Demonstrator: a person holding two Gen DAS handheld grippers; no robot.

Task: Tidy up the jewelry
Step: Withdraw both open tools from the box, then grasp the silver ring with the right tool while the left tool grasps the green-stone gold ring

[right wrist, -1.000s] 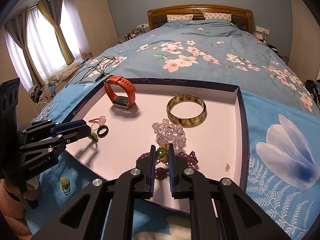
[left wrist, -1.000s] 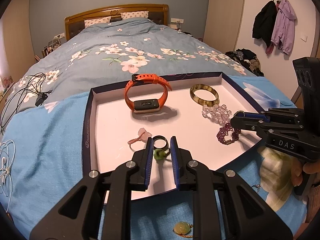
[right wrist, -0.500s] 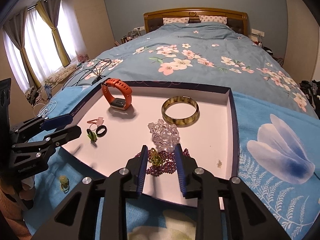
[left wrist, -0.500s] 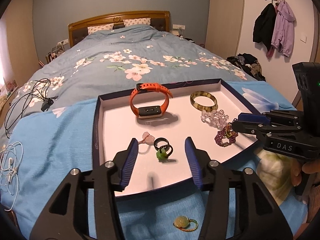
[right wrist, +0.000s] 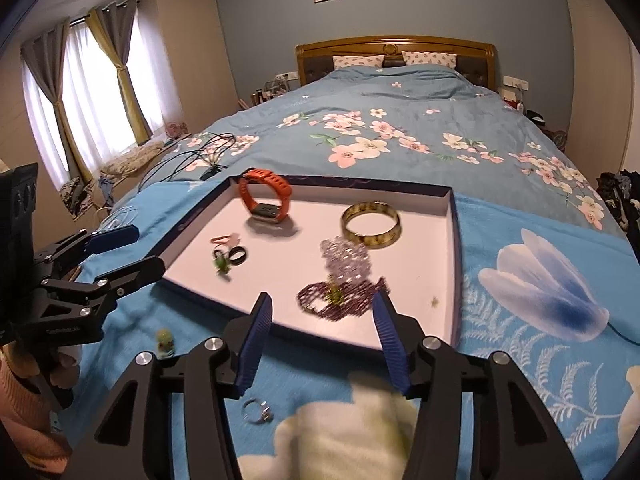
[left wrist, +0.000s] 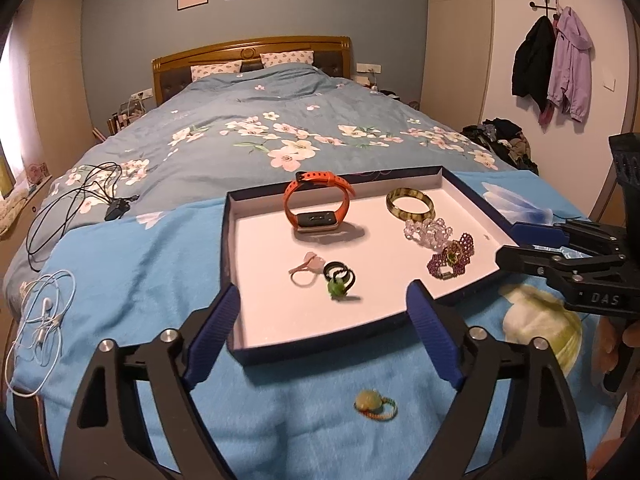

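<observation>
A shallow navy box lid (left wrist: 234, 240) (right wrist: 454, 240) lies on the blue blanket. In it are an orange watch (left wrist: 316, 204) (right wrist: 266, 196), a green bangle (left wrist: 410, 203) (right wrist: 370, 224), a clear bead bracelet (left wrist: 427, 232) (right wrist: 346, 260), a purple bead bracelet (left wrist: 452, 258) (right wrist: 340, 300), a pink ring (left wrist: 306, 270), black rings (left wrist: 338, 270) (right wrist: 237, 255) and a green ring (left wrist: 337, 289) (right wrist: 221, 265). My left gripper (left wrist: 322, 332) (right wrist: 120, 252) is open and empty at the lid's near edge. My right gripper (right wrist: 322, 332) (left wrist: 520, 244) is open and empty.
A yellow-green pendant ring (left wrist: 374, 402) (right wrist: 165, 342) and a silver ring (right wrist: 258, 410) lie on the blanket outside the lid. White earphones (left wrist: 42, 320) and black cables (left wrist: 80, 200) lie at left. The bed stretches behind.
Both grippers opened and drew back from the lid. The left let go of the green ring, the right let go of the green piece on the purple bracelet; both lie in the lid.
</observation>
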